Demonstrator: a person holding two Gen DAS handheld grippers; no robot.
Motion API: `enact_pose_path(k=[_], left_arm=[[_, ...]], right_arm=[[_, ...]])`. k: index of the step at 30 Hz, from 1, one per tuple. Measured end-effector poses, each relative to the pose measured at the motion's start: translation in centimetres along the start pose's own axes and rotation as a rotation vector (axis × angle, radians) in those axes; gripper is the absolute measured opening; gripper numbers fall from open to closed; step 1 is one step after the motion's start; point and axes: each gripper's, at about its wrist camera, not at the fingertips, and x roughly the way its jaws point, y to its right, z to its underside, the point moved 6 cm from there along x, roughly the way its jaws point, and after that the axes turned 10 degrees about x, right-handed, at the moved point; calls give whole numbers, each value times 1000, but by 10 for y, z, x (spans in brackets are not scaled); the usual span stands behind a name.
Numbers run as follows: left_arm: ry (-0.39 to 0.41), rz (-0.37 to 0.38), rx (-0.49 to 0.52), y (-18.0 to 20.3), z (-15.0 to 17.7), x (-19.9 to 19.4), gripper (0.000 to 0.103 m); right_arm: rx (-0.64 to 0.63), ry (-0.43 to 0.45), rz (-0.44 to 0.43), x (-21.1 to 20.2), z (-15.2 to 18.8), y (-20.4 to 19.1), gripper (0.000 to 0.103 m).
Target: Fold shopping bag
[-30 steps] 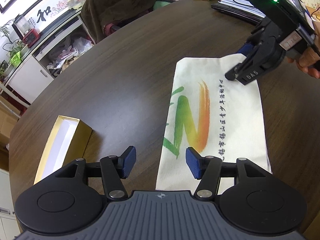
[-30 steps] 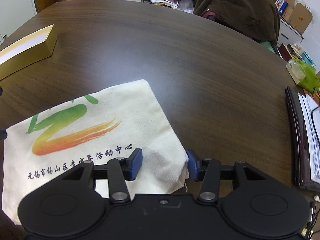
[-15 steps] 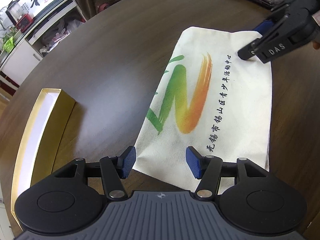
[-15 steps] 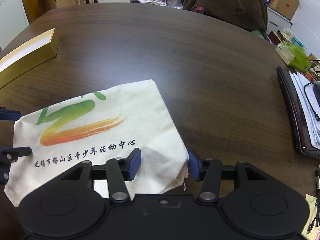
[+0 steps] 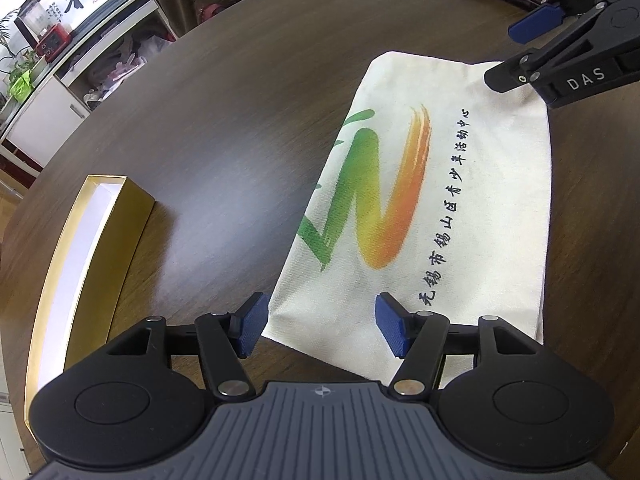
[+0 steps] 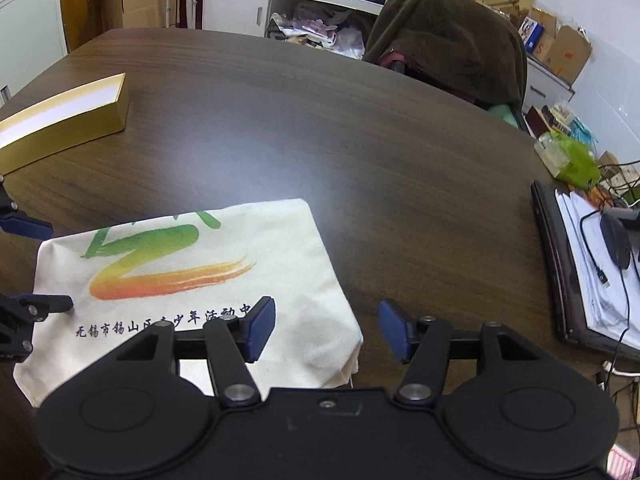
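One cream canvas shopping bag point(image 5: 472, 216), woven, rectangular, flat on my dark woodgrain table point(image 5: 224, 128). One gold box point(image 5: 80, 256) far left. Left gripper point(image 5: 318, 330) and right gripper point(image 6: 327, 332): jaws just widening, each straddling a corner, pads clear of cloth.

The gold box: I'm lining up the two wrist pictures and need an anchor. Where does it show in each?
Left wrist view: the gold box lies at the left edge, open side up, left of the canvas shopping bag.
Right wrist view: the gold box sits upper left, beyond the bag.
Shared landmark: the bag's green-and-orange logo.
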Motion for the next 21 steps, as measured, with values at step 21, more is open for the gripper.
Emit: enact_pose_path(k=[21], left_arm=[[-7,-14,1,7,0,-5,67]], right_arm=[[20,-27,-111,-18,-9,-13,63]])
